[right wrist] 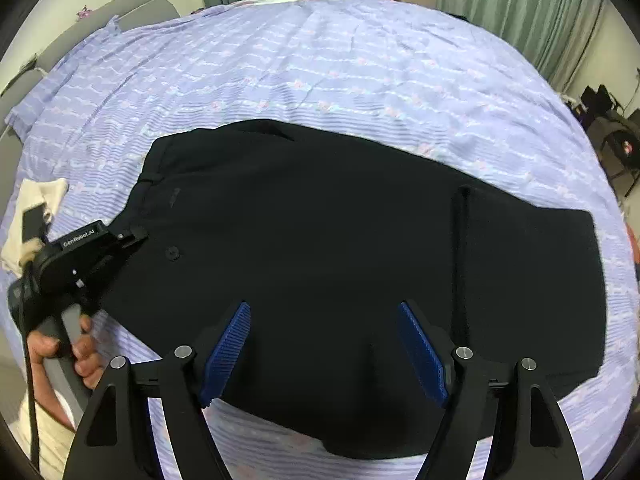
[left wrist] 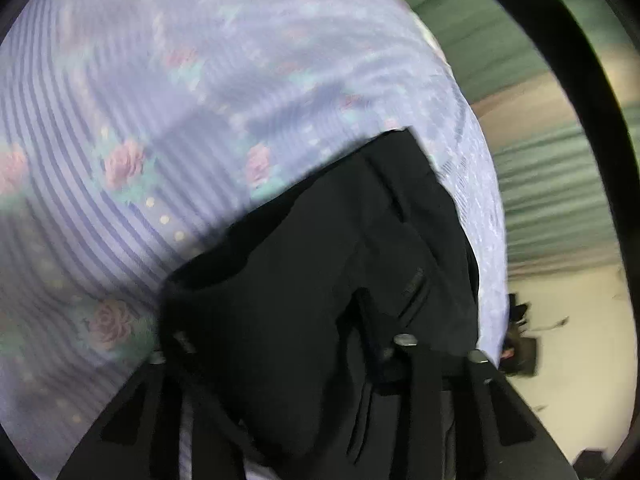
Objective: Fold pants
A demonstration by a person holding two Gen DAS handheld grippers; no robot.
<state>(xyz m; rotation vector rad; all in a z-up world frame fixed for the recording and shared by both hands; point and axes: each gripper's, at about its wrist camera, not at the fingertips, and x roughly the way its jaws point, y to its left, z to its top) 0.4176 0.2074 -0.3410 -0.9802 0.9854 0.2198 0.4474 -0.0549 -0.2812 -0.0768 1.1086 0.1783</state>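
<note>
My right claw [right wrist: 324,350] hangs wide, its blue ribbed pads [right wrist: 226,354] spread apart over the near edge of the black pants [right wrist: 320,240], with nothing pinched between them. The cloth lies flat just under and ahead of these pads, already doubled over, its waistband end off to the left of the claw and the leg end out to the right.

At the waistband my left claw [right wrist: 134,236] has its tips drawn in narrow on the edge of the fabric, near a small dark button [right wrist: 172,253]. From that claw's own camera the picture is blurred, but black cloth bunches up between and over its fingers [left wrist: 420,380], so I take it as gripping the pants there. My left hand [right wrist: 64,350] wraps the grey handle below it, a black cable trailing down.

Under the pants, on every side of both claws, spreads a lilac striped bedspread [right wrist: 320,60] with pink roses. Left of the left claw lies a cream cloth [right wrist: 44,192]. Beyond the bed hang green curtains [right wrist: 520,4], and far right stand dark chairs [right wrist: 612,128].
</note>
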